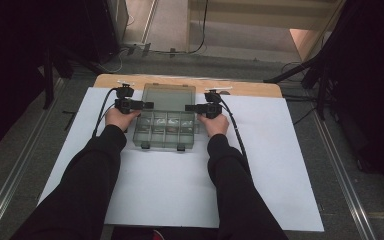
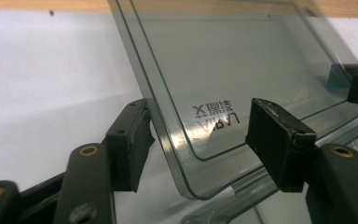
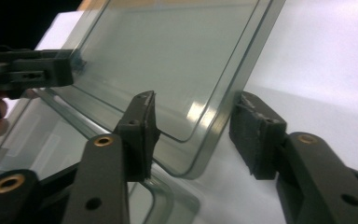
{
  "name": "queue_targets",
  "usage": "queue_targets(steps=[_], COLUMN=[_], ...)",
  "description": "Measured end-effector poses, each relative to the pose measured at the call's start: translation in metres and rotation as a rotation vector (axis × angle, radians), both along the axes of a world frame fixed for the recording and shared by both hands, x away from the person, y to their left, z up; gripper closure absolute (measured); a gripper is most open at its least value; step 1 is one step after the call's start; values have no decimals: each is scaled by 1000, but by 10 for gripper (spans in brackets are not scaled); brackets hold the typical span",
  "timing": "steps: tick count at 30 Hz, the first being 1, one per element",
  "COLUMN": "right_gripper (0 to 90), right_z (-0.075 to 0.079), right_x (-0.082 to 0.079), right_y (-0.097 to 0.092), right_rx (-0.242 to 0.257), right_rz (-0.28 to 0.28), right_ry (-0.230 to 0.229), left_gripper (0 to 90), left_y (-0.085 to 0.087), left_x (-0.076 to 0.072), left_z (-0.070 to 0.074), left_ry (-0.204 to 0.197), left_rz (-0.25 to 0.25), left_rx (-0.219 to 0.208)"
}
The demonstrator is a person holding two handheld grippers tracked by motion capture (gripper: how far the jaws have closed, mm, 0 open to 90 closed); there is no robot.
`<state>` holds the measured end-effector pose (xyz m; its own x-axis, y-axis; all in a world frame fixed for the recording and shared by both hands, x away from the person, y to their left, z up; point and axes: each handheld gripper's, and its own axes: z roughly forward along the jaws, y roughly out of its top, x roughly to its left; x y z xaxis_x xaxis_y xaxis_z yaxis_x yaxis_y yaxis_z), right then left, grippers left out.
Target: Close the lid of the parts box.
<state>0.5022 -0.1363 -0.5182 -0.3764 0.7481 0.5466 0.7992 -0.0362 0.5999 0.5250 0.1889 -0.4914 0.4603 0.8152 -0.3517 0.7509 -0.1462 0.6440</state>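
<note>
**Clear lid between both sets of jaws**

Black jaws of the left gripper (image 2: 200, 144) stand part open, straddling a corner edge of the lid (image 2: 223, 70); one pad seems to touch it. The right gripper (image 3: 193, 135) likewise straddles the opposite corner. Below lies the box (image 1: 164, 131), on white paper (image 1: 170, 185) over a wooden table (image 1: 250, 89); grey floor around.

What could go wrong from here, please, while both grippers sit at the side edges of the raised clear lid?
1. The left gripper straddles the lid with a visible gap at its far pad, so a one-sided closure could push the lid sideways.
2. The right gripper also shows a gap at one pad; uneven closing could twist the lid.
3. The lid is glossy and tilted; it might slip out and drop onto the compartment box.
</note>
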Motion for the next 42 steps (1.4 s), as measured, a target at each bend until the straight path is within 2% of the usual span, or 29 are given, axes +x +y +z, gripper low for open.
queue_targets(steps=[2, 4, 7, 9, 12, 18, 20, 23, 27, 29, 32, 35, 42], right_gripper=[519, 522, 574, 612, 638, 689, 702, 711, 729, 728, 708, 650, 545], right_z=[0, 1, 3, 6, 10, 15, 18, 19, 20, 21, 19, 20, 33], right_x=[0, 1, 1, 0, -1, -4, -4, -4, -5, -5, -3, 0, 4], right_y=[2, 4, 3, 1, 0, -3, -3, -3, -4, -4, -6, -5, -1], right_rx=[4, 5, 7, 8, -16, -32, -42, -45, -43, -48, -23, -6, -31], right_rz=[11, 7, -3, -4, 0, 7, 10, 12, 18, 22, 24, 29, 32], right_ry=[-10, -17, -25, -38, -63, -93, -103, -112, -118, -121, -117, -117, -150], left_gripper=[477, 499, 538, 555, 556, 553, 527, 526, 533, 534, 552, 564, 562], left_y=[2, 3, 6, 7, 7, 6, 5, 1, 2, 2, 4, 4, 4], left_x=[0, 0, 0, -1, -2, -1, 2, 4, 4, 4, 3, 3, 1], left_z=[2, 3, 5, 7, 8, 12, 14, 19, 20, 21, 21, 22, 25], left_ry=[-14, -16, -28, -36, -38, -69, -52, -58, -59, -64, -67, -73, -81], left_rz=[1, -1, -1, -7, -19, -33, -46, -63, -62, -63, -65, -72, -77], left_rx=[-4, -4, -18, -12, -12, -12, -2, 23, 13, 17, 11, 19, 21])
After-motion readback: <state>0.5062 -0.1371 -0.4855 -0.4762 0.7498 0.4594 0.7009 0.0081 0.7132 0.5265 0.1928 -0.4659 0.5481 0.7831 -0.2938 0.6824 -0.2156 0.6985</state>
